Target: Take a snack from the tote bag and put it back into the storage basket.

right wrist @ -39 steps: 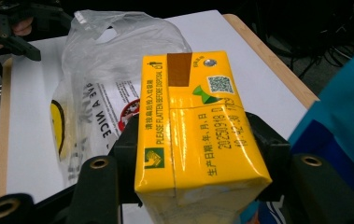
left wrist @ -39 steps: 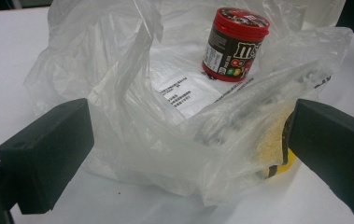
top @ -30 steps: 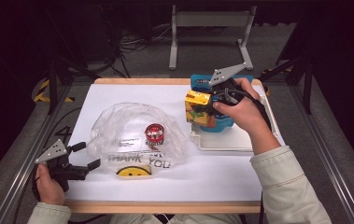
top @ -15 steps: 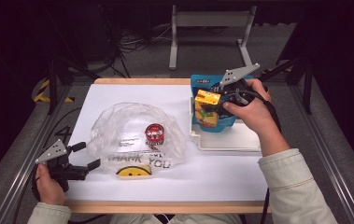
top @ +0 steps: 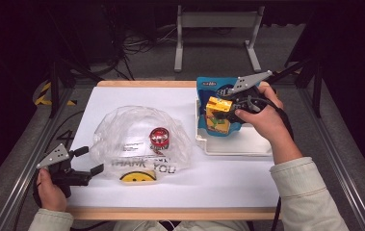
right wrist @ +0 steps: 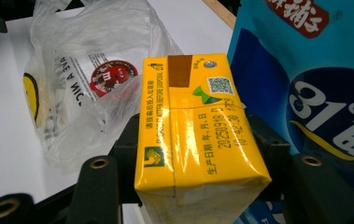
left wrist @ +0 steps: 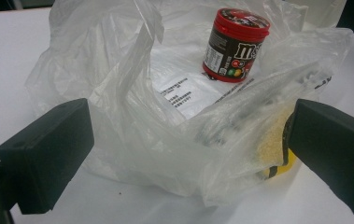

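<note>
A right gripper (top: 224, 107) holds a stiff yellow drink carton (right wrist: 193, 130) by its flat sides above the white tray (top: 238, 144), likely light and crushable; the left gripper (top: 87, 161) gapes at the plastic bag (top: 132, 134).

Bright, evenly lit tabletop; dark surroundings; slightly soft focus.

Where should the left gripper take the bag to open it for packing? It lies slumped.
Judging by its pose, the raised, crumpled near edge of the bag, which already lies between the open jaws of the left gripper. Come in level from the person's side and pinch that fold alone. It stands clear of the table, while the can sits farther in, out of the way.
</note>
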